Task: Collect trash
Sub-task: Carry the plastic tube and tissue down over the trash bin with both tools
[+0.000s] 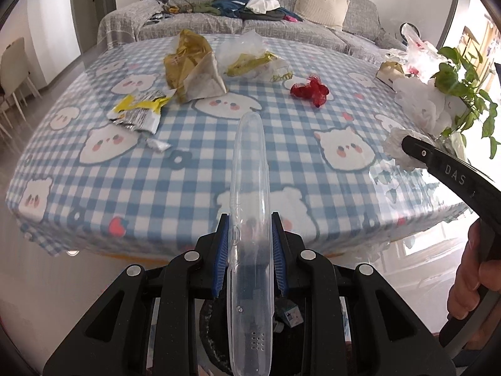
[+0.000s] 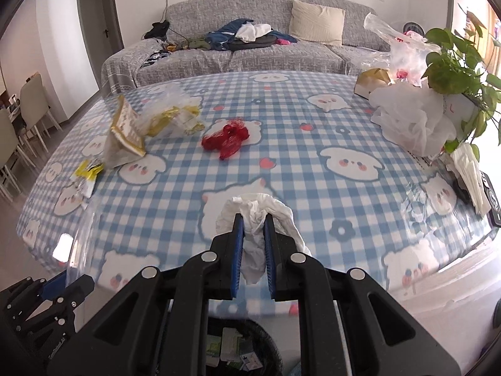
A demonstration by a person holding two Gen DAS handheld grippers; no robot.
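Left wrist view: a clear plastic case is clamped between the left gripper pads, above a dark bin at the table edge. A crumpled white tissue is pinched by the right gripper. Wrappers are left on the table.

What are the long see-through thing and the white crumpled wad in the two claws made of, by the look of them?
The clear case in the left gripper looks like rigid transparent plastic: glossy, moulded, with the tablecloth showing through it. The white wad in the right gripper looks like tissue or soft paper: matte and finely creased, though thin plastic film cannot be ruled out.
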